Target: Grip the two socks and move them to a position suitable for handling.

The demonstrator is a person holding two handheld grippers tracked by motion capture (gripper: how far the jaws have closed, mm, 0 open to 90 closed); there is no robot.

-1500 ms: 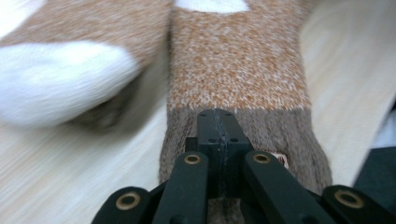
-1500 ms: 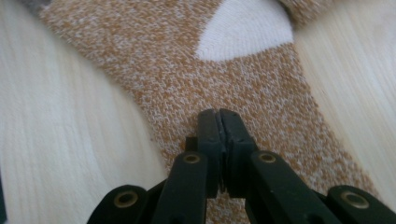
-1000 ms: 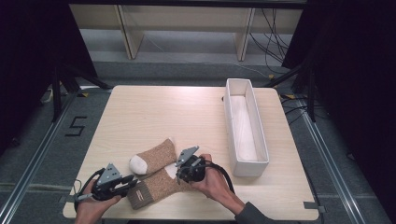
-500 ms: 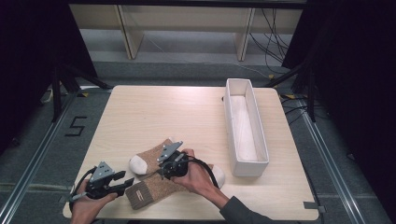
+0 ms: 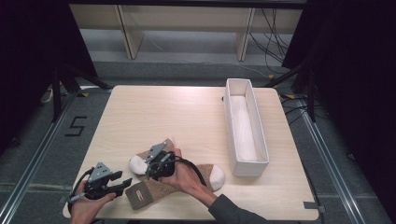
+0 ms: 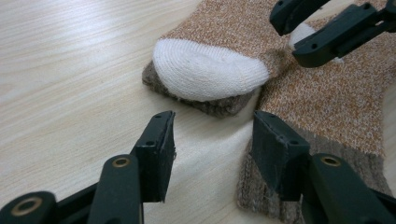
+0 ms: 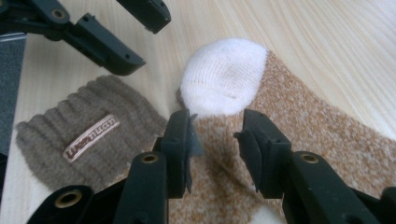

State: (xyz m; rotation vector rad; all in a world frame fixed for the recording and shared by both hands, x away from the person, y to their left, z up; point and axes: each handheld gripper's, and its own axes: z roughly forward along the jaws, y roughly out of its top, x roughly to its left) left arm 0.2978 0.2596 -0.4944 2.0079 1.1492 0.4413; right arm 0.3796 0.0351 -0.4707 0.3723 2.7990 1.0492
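Note:
Two brown socks with white toes lie crossed near the table's front left. One sock (image 5: 175, 148) has its white toe (image 5: 138, 164) (image 6: 205, 70) (image 7: 224, 74) pointing left. The other sock (image 5: 154, 191) has a ribbed cuff with a label (image 7: 88, 135) at the front and a white toe (image 5: 215, 176) at the right. My right gripper (image 5: 152, 170) (image 7: 215, 140) is open, its jaws low over the first sock just behind the toe. My left gripper (image 5: 122, 184) (image 6: 212, 149) is open on the bare wood, between the toe and the cuff (image 6: 261, 191).
A long white tray (image 5: 232, 126) stands along the table's right side, lengthwise front to back. The wooden table top (image 5: 163, 112) stretches bare behind the socks. Dark shelving and cables sit beyond the far edge.
My right gripper has swung left from the socks' right end to just behind the left-pointing toe, uncovering the other sock's white toe. The left gripper has barely shifted.

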